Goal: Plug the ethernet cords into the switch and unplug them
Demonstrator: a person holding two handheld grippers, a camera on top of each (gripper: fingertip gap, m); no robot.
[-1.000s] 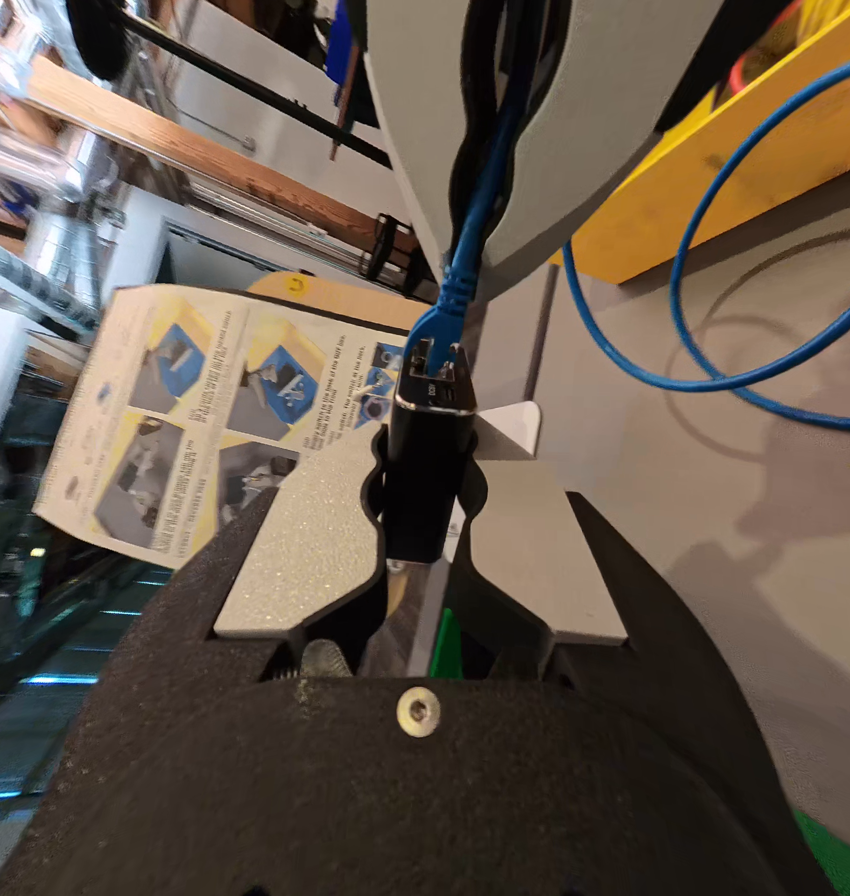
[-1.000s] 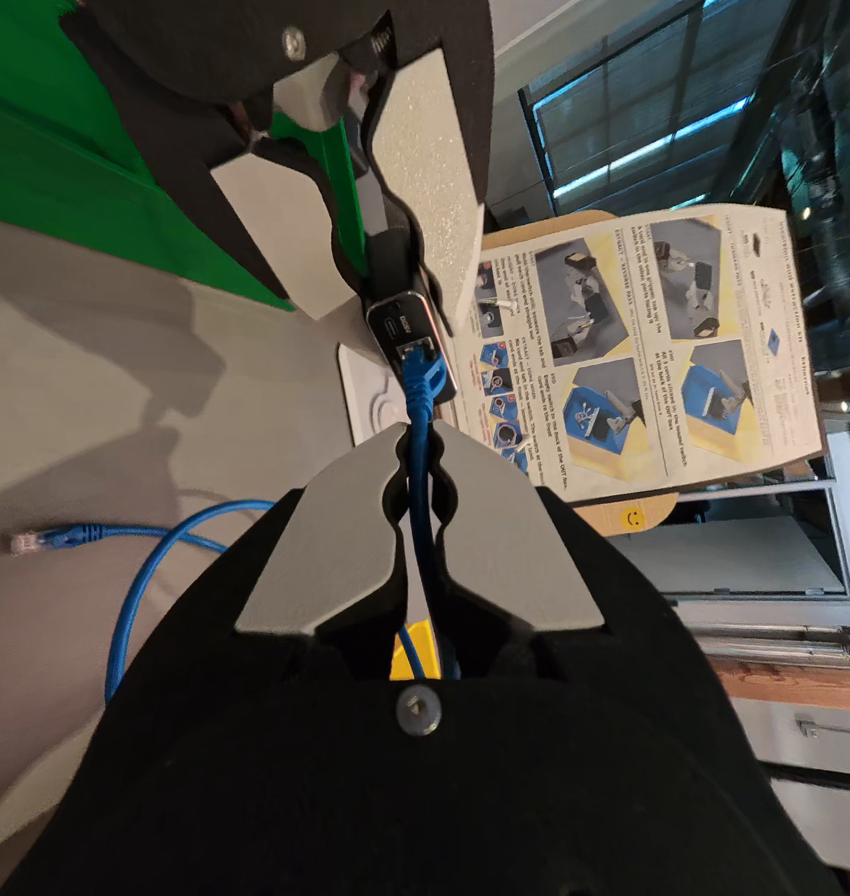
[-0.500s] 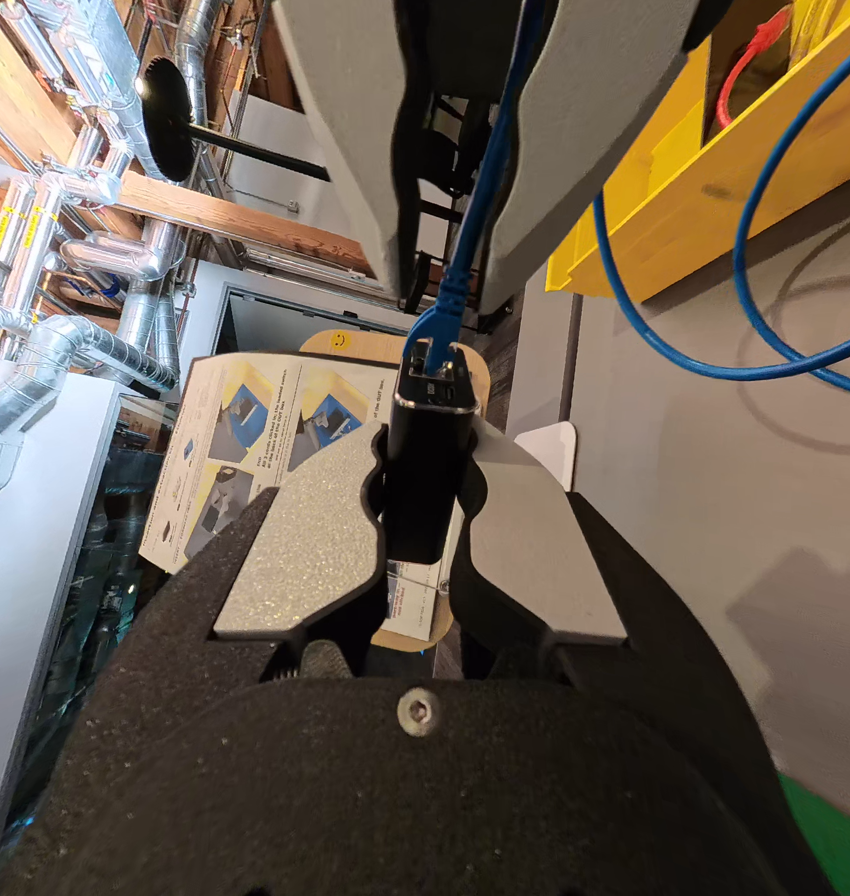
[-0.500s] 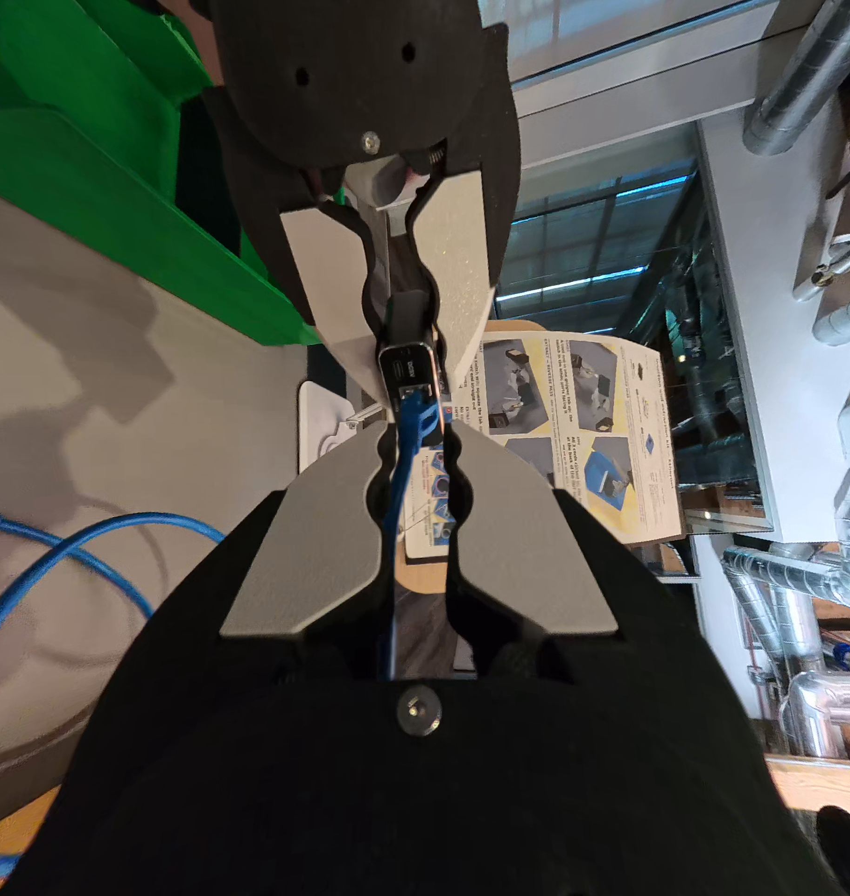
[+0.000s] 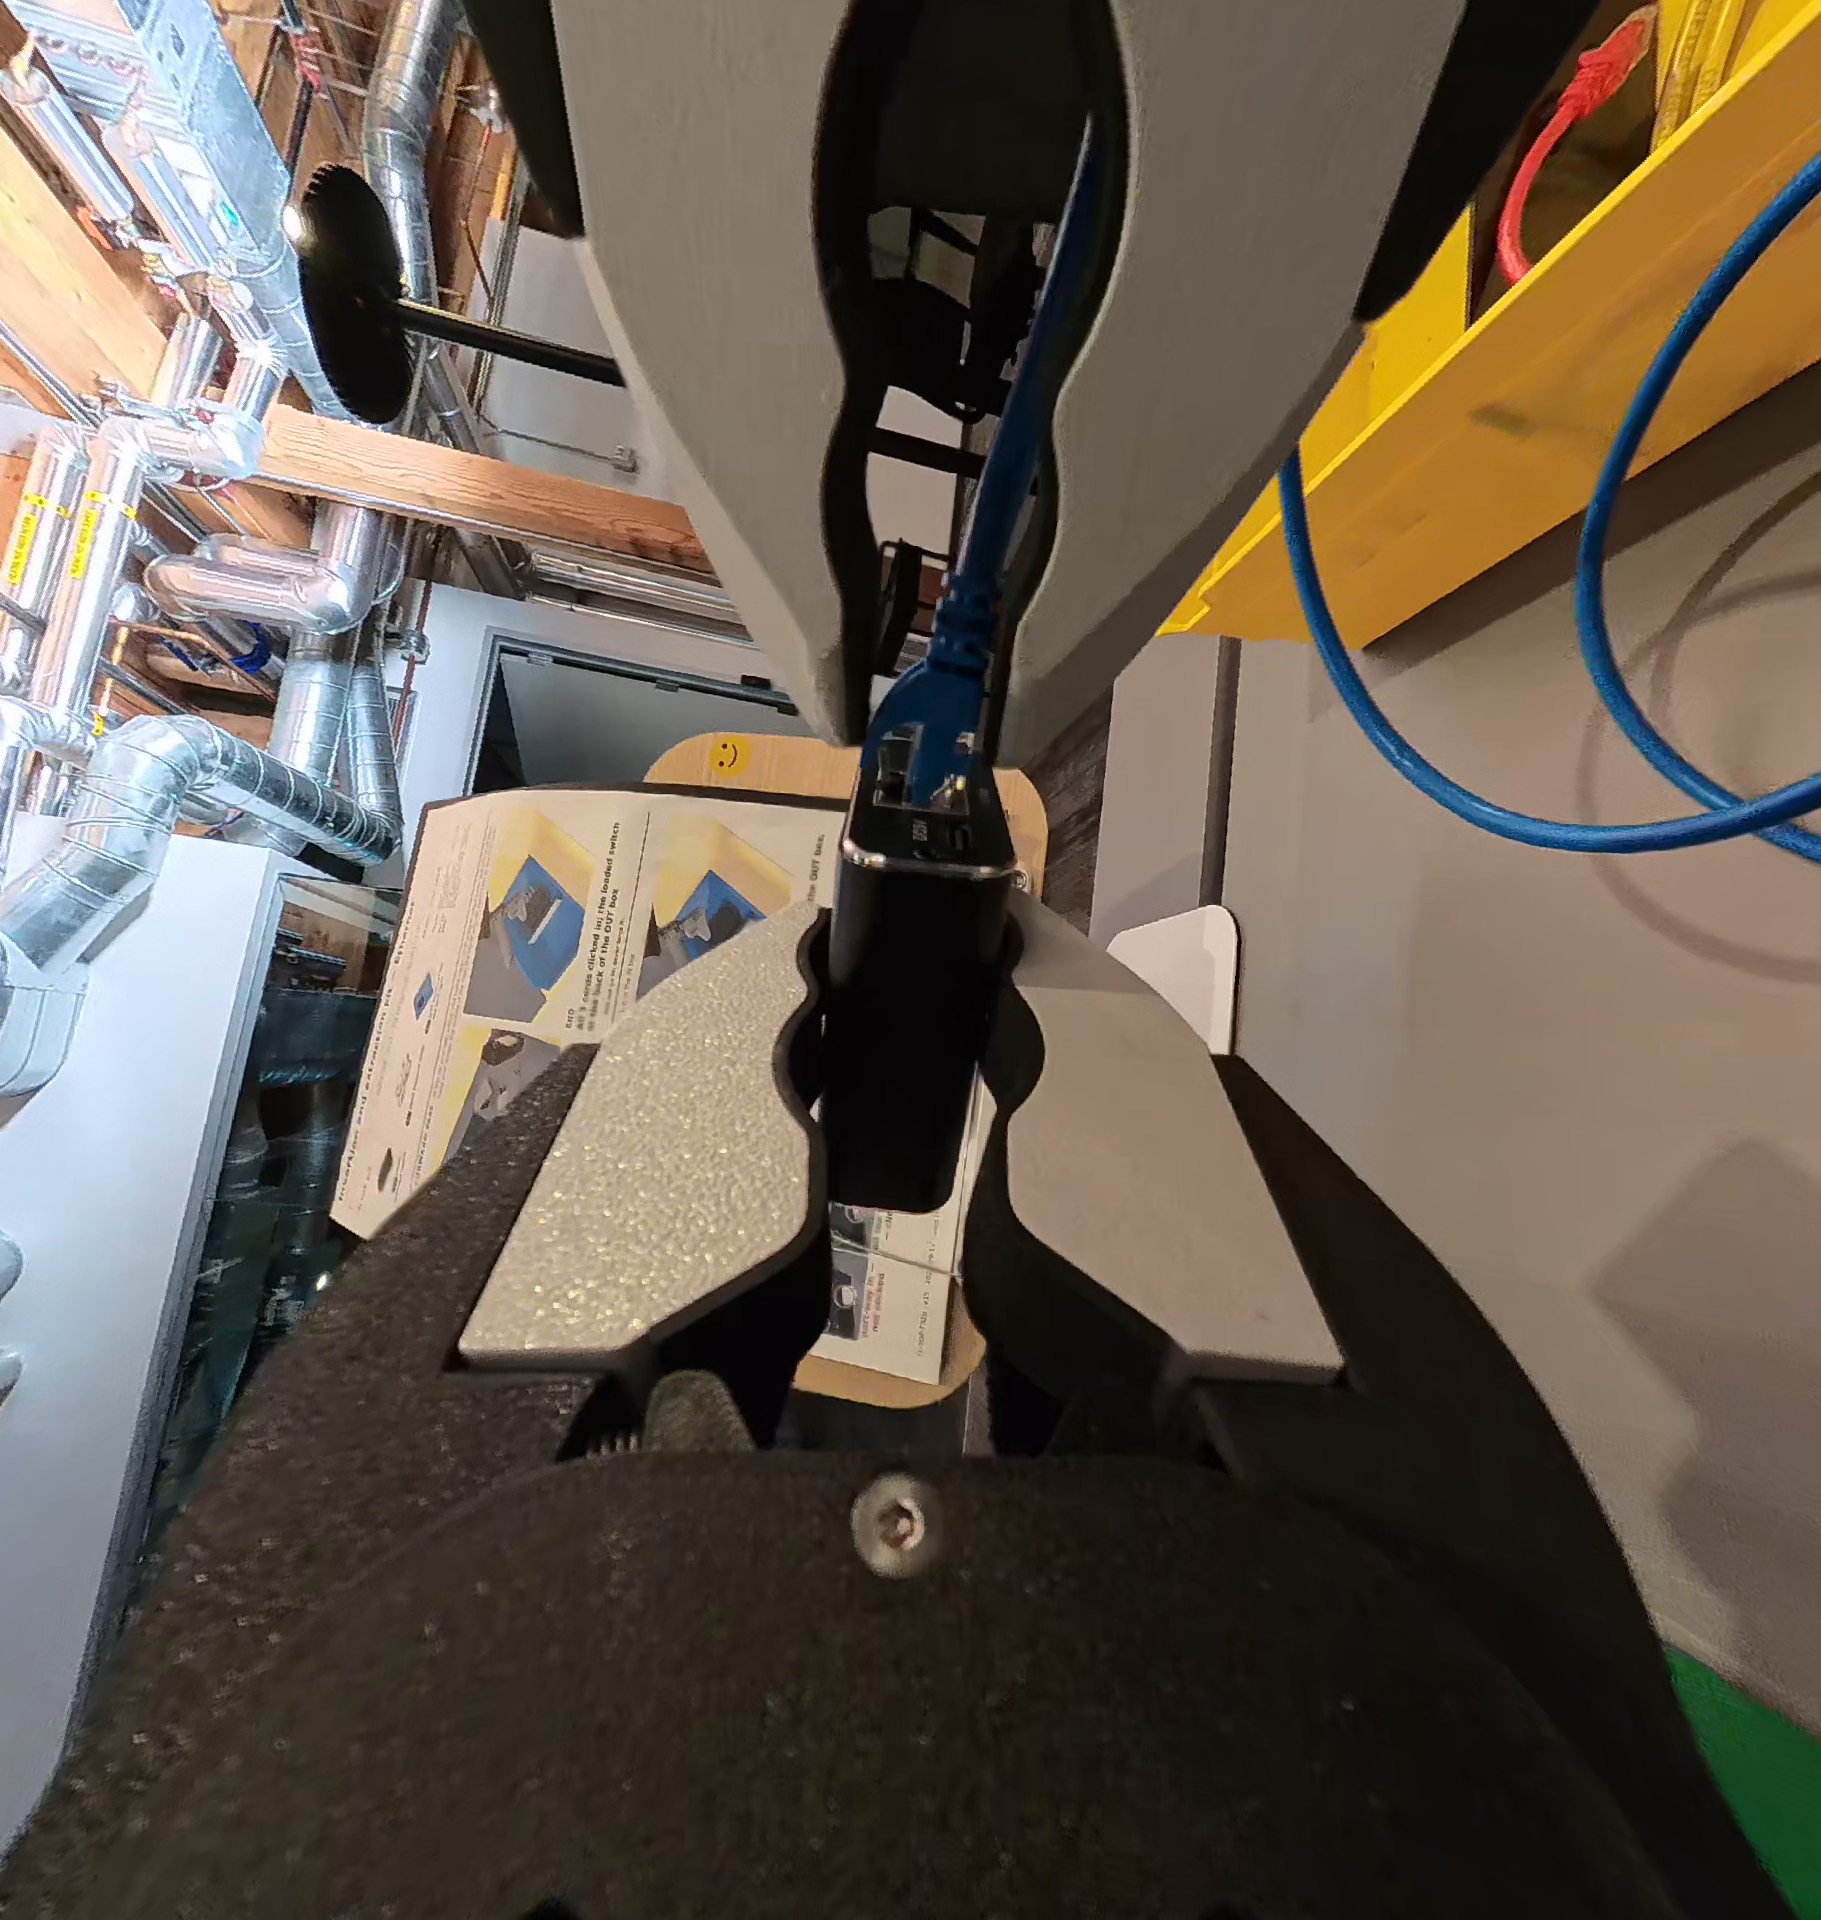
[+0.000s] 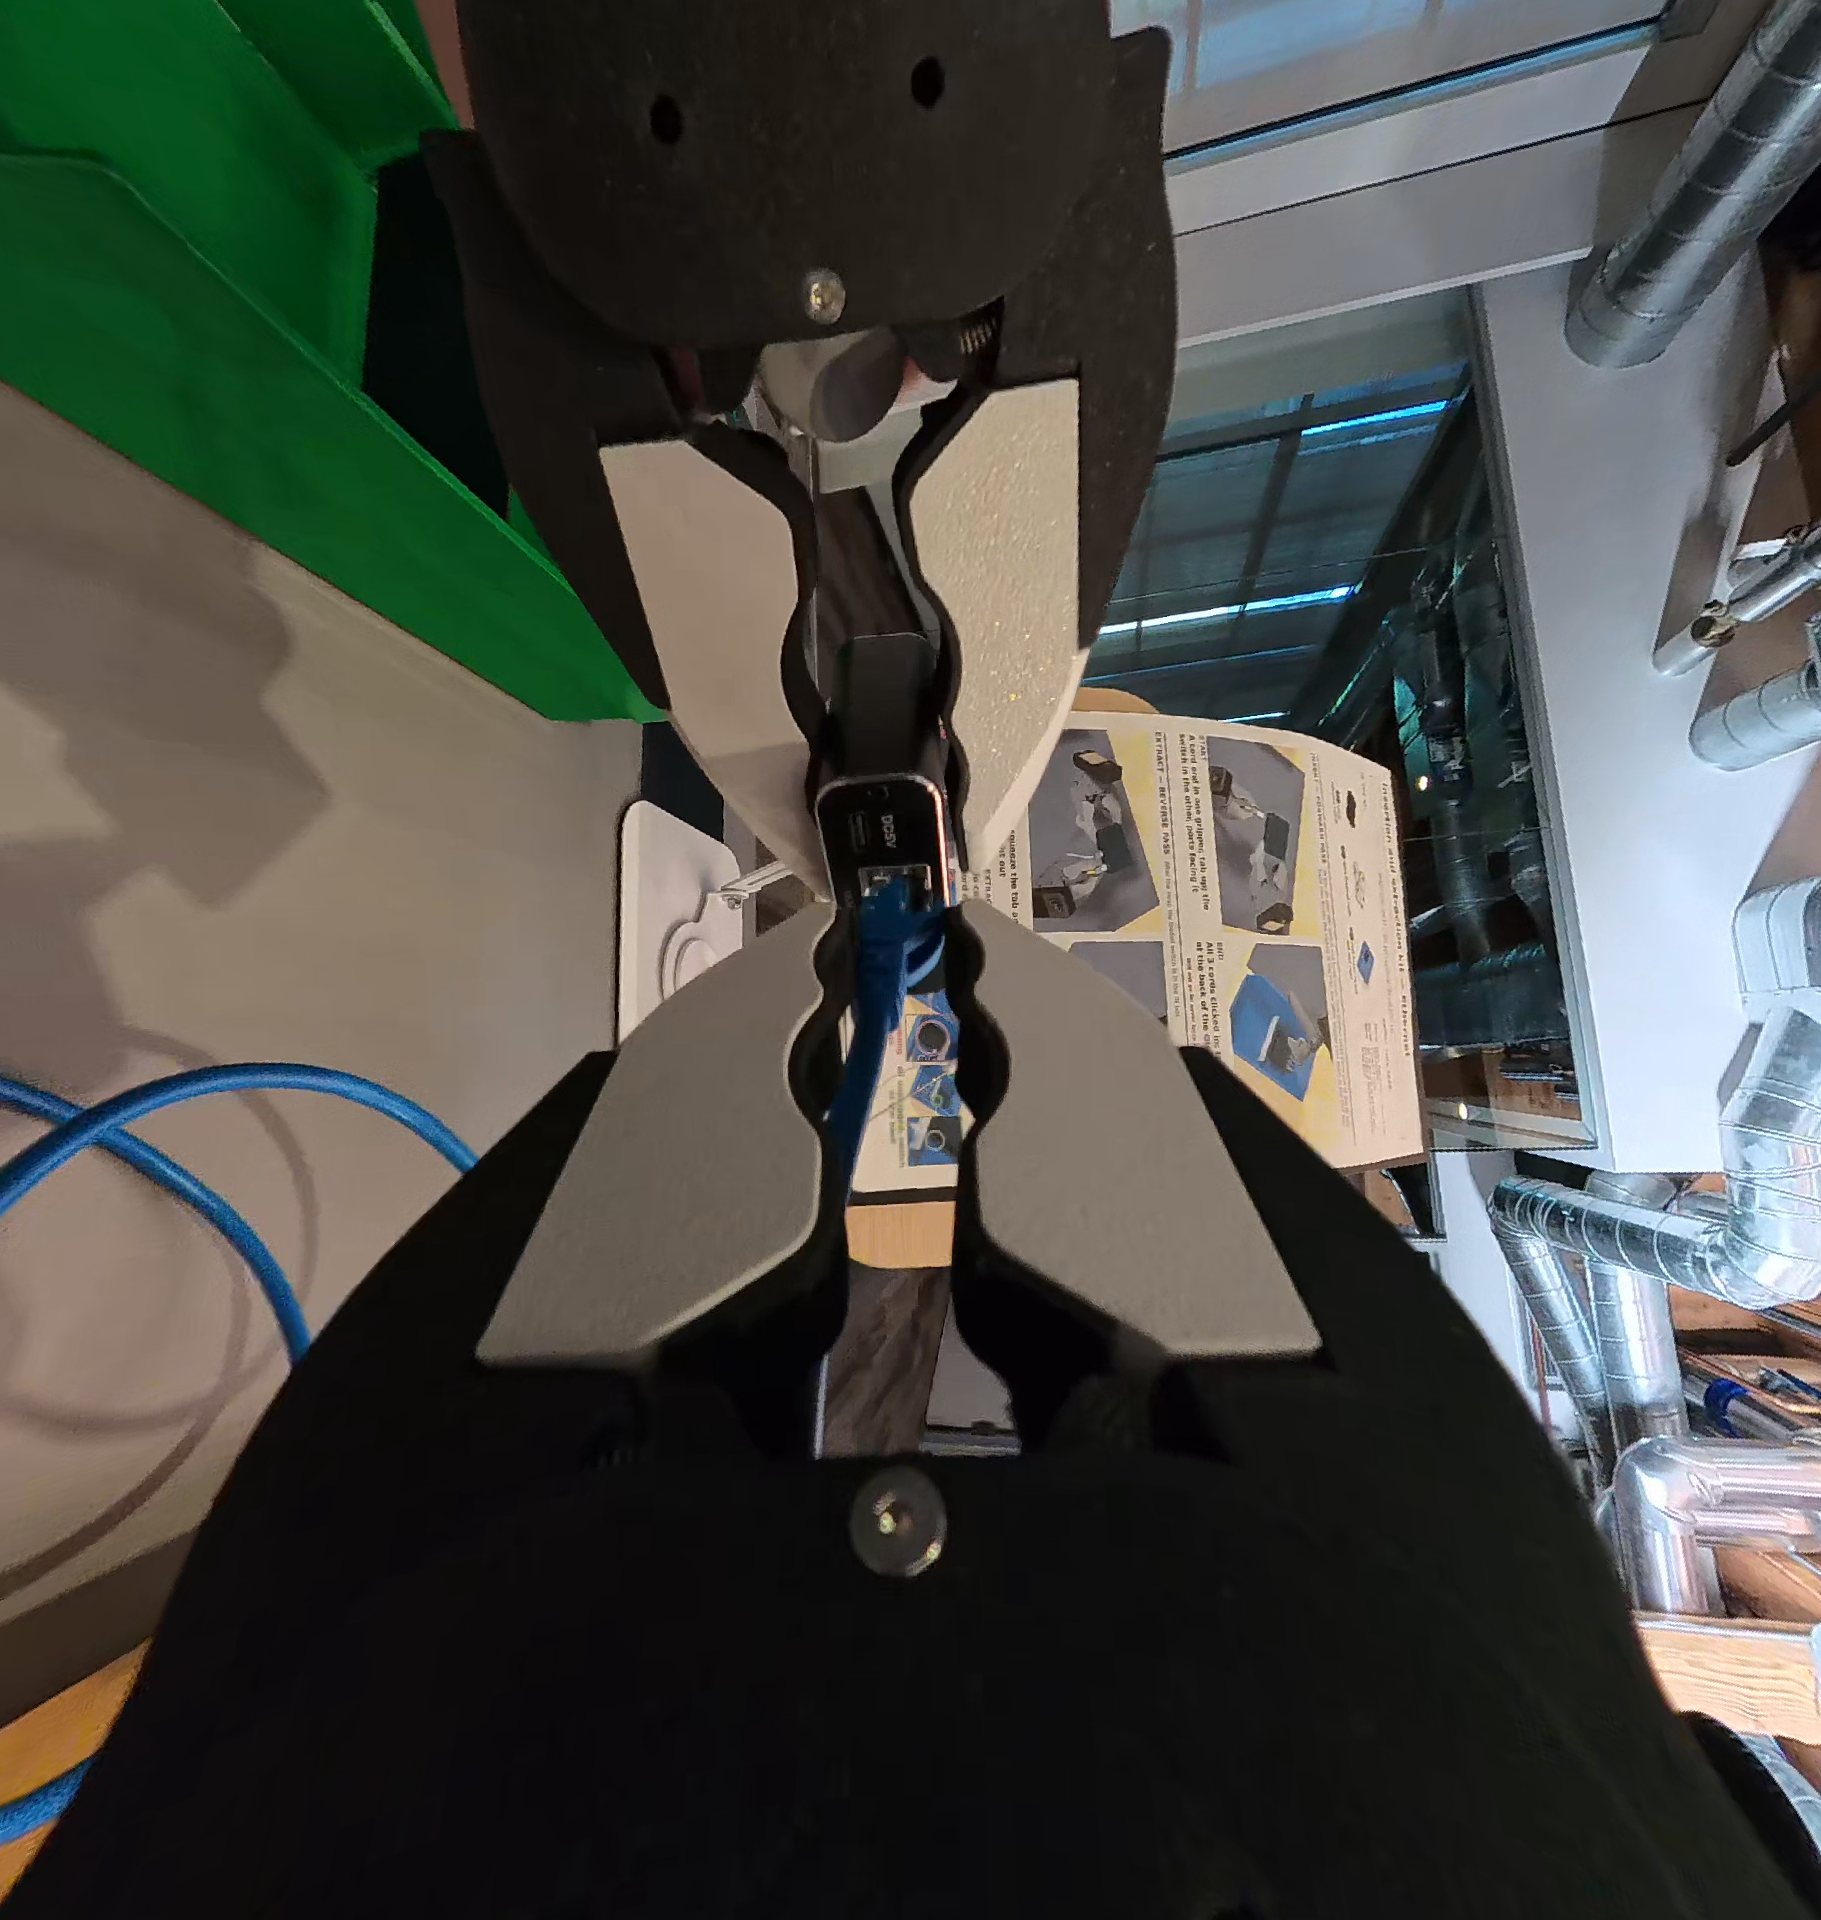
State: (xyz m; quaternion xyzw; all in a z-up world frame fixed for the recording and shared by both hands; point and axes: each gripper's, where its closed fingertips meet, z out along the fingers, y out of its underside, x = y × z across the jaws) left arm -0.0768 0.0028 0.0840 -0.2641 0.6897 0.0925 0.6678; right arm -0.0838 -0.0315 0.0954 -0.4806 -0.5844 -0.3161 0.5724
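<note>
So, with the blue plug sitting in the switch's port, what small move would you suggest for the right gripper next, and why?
Probably draw the right gripper straight back off the blue cord. Its fingers stand apart with the cord running loosely between them, the blue plug appears seated in the black switch, and the left gripper has that switch clamped, so nothing more seems needed here.

We see a grey counter point(image 5: 1508, 1143), right of frame: blue cable point(image 5: 1457, 790) looped on it, yellow bin point(image 5: 1457, 436) upper right, green bin point(image 5: 1779, 1787) lower right.
</note>
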